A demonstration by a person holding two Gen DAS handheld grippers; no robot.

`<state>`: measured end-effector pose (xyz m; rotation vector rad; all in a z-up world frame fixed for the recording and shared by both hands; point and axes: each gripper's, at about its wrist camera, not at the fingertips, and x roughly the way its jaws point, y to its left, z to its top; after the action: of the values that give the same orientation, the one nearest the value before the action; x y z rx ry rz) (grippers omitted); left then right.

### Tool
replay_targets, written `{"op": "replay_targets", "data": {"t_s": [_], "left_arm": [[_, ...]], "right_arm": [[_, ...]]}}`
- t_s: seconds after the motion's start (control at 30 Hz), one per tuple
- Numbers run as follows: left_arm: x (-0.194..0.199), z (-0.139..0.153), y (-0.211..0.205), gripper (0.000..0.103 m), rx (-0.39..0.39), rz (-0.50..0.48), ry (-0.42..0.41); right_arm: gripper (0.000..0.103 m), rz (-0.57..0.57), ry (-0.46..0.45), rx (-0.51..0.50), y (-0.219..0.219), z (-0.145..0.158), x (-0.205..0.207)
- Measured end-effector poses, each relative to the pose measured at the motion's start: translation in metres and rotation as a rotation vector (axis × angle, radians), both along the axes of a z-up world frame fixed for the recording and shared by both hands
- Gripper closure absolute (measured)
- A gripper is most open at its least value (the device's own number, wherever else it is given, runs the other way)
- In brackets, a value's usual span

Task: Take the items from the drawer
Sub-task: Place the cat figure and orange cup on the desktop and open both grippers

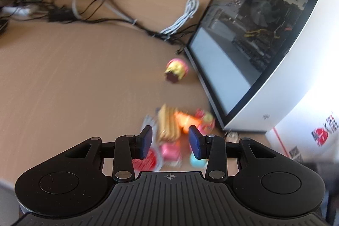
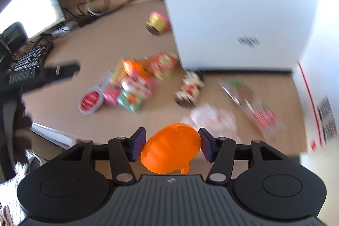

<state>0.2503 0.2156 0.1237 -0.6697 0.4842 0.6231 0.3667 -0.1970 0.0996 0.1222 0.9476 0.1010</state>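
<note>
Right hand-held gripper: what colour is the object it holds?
Bright orange plastic piece, clearest in the right wrist view.

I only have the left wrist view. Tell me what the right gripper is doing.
Observer: The right gripper is shut on an orange plastic piece.
Operator: Report what lies ahead of it.
Observer: A crumpled white wrapper lies on the desk just beyond the fingers.
Operator: Name anything further right.
Observer: A clear packet with red print lies near the wall, too blurred to read.
Operator: Give me the left gripper from there.
Observer: It isn't identifiable in the right wrist view.
</note>
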Motion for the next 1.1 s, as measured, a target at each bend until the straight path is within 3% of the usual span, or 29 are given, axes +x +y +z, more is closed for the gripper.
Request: {"op": "replay_targets", "data": {"t_s": [0.37,0.63,0.87,1.1], "left_arm": [[-0.044,-0.028,-0.042,0.061,-0.071,-0.045,0.097],[-0.075,-0.035,-0.064,0.061,-0.078,-0.029,0.122],[-0.112,-0.037,-0.072,0.061,-0.046,-0.011,0.099],[-0.120,-0.045,-0.099,0.061,-0.008,-0.071,0.091]], "right_arm": [[0.049,0.058,-0.086,-0.135,0.039,-0.018,0.073],[0.049,-0.021,-0.131,-0.212,0.036,-0.030,0.083],[0.049,-0.103,-0.293,-0.263,0.044,0.000,0.048],[0.048,-0.197,-0.314,-0.214,0.057,0.022,-0.045]]}}
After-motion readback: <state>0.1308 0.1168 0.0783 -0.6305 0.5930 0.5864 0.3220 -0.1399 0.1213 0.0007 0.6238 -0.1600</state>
